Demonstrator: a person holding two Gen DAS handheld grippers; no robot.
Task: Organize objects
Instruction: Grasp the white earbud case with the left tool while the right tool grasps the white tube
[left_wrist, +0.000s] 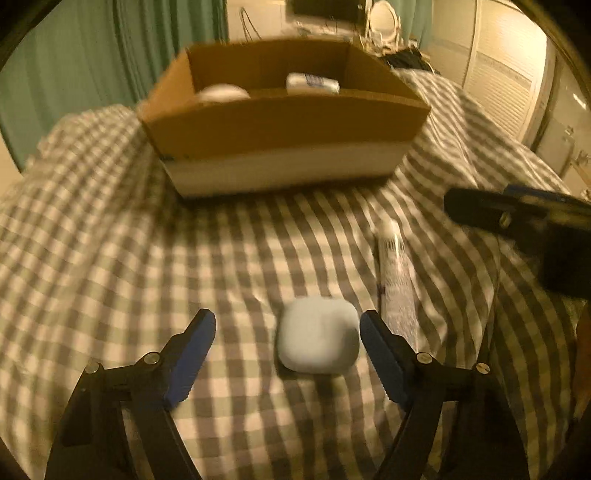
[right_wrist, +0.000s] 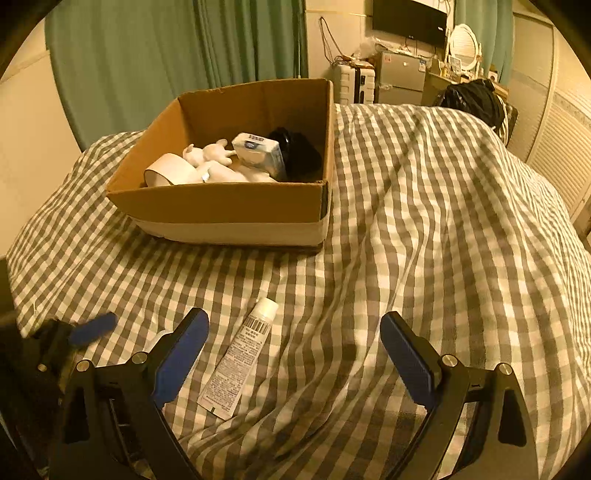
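Across both views, room: green curtains (right_wrist: 147, 55) fill the upper left; a dark wall screen (right_wrist: 408, 16), a small grey fridge (right_wrist: 400, 75) and an oval white mirror (right_wrist: 463, 44) sit at the upper right; a louvred door (right_wrist: 557, 140) runs down the right edge.
Surface: a bed under a grey-and-white checked cover (right_wrist: 424, 229), rumpled into folds on the right.
Box: an open cardboard box (right_wrist: 229, 206) with a pale band along its base stands on the bed, upper centre of both views; inside are a roll of tape (right_wrist: 168, 171), a white figurine (right_wrist: 208, 153), a white packet with blue print (right_wrist: 258, 149) and a black object (right_wrist: 299, 149).
Tube: a white tube (right_wrist: 240, 358) lies on the cover, lower centre of the right wrist view, cap toward the box.
Writing: a barcode and lines of small print on the tube, too fine to read; the packet's print is likewise unreadable.
Case: a pale rounded case (left_wrist: 318, 338) lies on the cover, low centre of the left wrist view, just left of the tube.
Left gripper (left_wrist: 288, 321): jaws apart on either side of the case, the right pad close to it, neither seen pressing.
Right gripper (right_wrist: 295, 325): jaws wide apart, empty, the tube between them nearer the left pad.
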